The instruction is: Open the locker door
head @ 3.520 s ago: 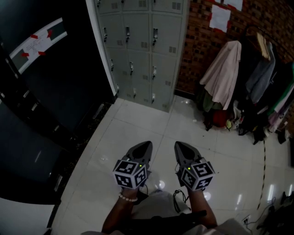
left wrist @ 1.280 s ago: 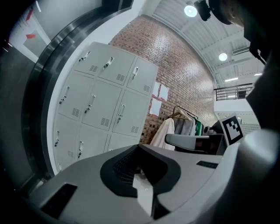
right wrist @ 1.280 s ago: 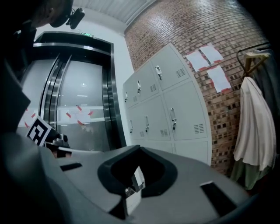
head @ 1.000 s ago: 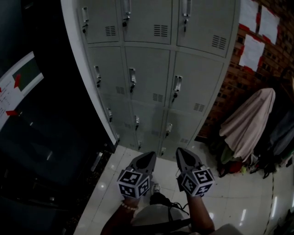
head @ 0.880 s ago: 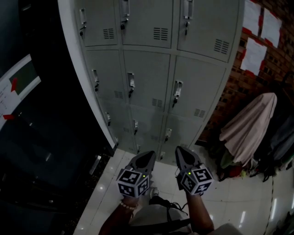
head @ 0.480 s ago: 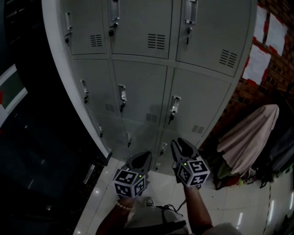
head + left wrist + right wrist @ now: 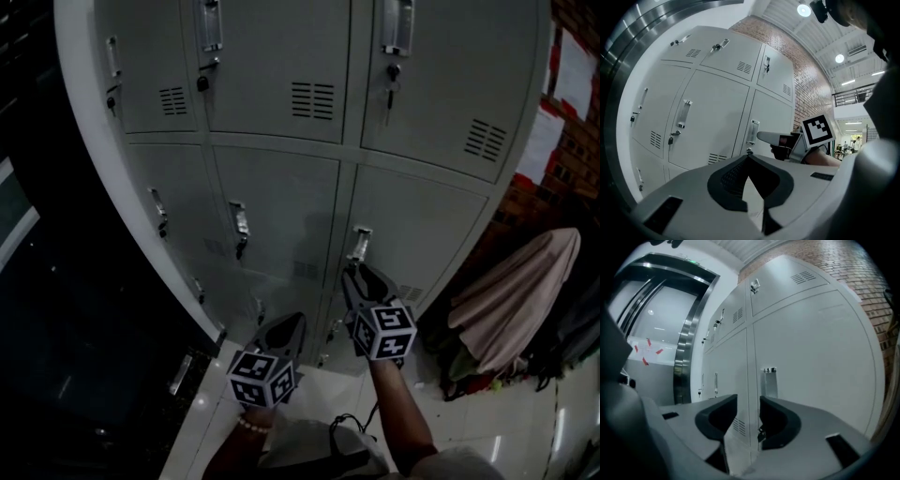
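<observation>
Reaching up toward the bank of grey lockers (image 7: 281,56), the right gripper (image 7: 350,271) sat close below the handle (image 7: 359,242) of the locker door (image 7: 427,234) in the middle row's right column. That door was shut, flush with its neighbours. In the right gripper view the two dark jaws stood spread, having just been opening, with nothing pinched between them. Only the vertical seam between two doors showed through the gap, and the handle rose just above the right-hand jaw. The left gripper view caught that gripper side-on, its tip near the handle with a sliver of door between them. The left gripper (image 7: 296,319) hung lower and to the left, in front of the bottom row of lockers and well clear of any handle. Its jaws were pressed together, tips meeting and holding nothing. A bead bracelet (image 7: 251,425) circled the wrist behind it. Keys (image 7: 391,73) dangled from the lock of the door above the task's one. To the right, a brick wall (image 7: 525,202) carried a pale sheet of paper (image 7: 544,141). Below it, a light coat (image 7: 506,300) hung over the glossy tiled floor (image 7: 497,436).
</observation>
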Motion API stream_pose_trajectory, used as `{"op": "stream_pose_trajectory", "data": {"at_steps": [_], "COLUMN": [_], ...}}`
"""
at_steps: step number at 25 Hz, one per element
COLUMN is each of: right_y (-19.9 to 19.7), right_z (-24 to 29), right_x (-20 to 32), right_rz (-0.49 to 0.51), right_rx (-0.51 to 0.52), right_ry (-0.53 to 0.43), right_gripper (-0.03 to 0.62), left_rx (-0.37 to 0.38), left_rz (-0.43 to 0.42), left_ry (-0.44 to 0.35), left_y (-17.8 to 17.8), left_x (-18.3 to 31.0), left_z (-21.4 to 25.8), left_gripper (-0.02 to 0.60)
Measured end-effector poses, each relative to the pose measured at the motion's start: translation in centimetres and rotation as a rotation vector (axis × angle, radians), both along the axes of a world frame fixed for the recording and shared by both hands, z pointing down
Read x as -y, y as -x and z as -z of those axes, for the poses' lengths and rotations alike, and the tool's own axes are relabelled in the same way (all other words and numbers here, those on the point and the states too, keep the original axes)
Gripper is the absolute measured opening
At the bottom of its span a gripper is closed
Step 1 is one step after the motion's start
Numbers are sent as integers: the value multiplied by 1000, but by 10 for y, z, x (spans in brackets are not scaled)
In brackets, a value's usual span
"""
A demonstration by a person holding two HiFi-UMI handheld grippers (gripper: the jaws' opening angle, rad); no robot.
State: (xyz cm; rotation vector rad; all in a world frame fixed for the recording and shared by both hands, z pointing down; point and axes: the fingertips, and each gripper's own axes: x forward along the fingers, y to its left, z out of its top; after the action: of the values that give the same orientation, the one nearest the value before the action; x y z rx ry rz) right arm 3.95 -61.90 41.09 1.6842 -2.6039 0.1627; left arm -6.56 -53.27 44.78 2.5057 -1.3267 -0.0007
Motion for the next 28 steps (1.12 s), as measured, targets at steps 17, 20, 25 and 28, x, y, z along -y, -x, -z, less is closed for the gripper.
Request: {"op": "stream_pose_trajectory", "data": {"at_steps": [17, 20, 25, 28], "right_y": [7, 7, 8, 12], "right_z": [-8, -8, -10, -7], "right_x": [66, 68, 60, 45], "right_rz": [-85, -83, -126, -137], "right_rx": [-33, -27, -47, -64], "right_ry": [19, 19, 21, 11], "right_gripper": [183, 181, 181, 179], "left_rx": [-13, -14, -24, -28], "left_rz": [48, 57, 71, 66], "left_ry": [37, 44, 57, 60], "left_y": [22, 27, 36, 35], "left_x": [29, 28, 24, 19], "left_z": [-21, -24, -29, -28], "left_gripper": [-8, -8, -8, -8]}}
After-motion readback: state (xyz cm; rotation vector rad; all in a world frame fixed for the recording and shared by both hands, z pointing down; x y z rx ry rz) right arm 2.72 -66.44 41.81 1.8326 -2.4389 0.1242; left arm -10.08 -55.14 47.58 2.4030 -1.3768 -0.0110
